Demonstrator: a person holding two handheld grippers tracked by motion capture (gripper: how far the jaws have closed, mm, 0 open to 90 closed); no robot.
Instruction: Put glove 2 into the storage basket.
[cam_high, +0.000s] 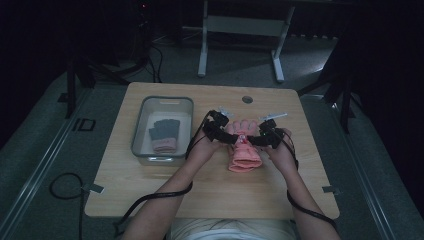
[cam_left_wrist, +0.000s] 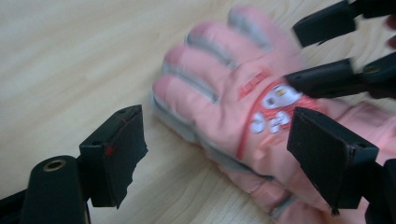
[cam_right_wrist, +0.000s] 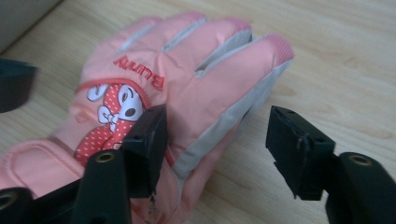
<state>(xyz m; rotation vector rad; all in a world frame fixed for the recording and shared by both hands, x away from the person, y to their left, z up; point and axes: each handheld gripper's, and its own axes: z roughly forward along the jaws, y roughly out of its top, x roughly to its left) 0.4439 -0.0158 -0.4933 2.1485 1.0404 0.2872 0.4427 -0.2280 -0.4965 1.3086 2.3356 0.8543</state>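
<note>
A pink glove (cam_high: 245, 155) with a bunny patch lies flat on the wooden table (cam_high: 165, 195), fingers pointing away from me. My left gripper (cam_high: 231, 136) is at its left side and my right gripper (cam_high: 254, 140) at its right, tips close together over the glove's back. In the left gripper view the glove (cam_left_wrist: 219, 84) has its side edge between the open jaws of the left gripper (cam_left_wrist: 219, 140); neither pad presses it. In the right gripper view the right gripper (cam_right_wrist: 222, 137) straddles the other edge of the glove (cam_right_wrist: 187, 60), one jaw above the fabric and one above bare wood, open.
A clear plastic bin (cam_high: 141, 131) stands on the table to the left, with a grey glove (cam_high: 165, 131) inside it. Cables trail from both grippers toward the table's front edge. A desk frame stands on the floor beyond the table.
</note>
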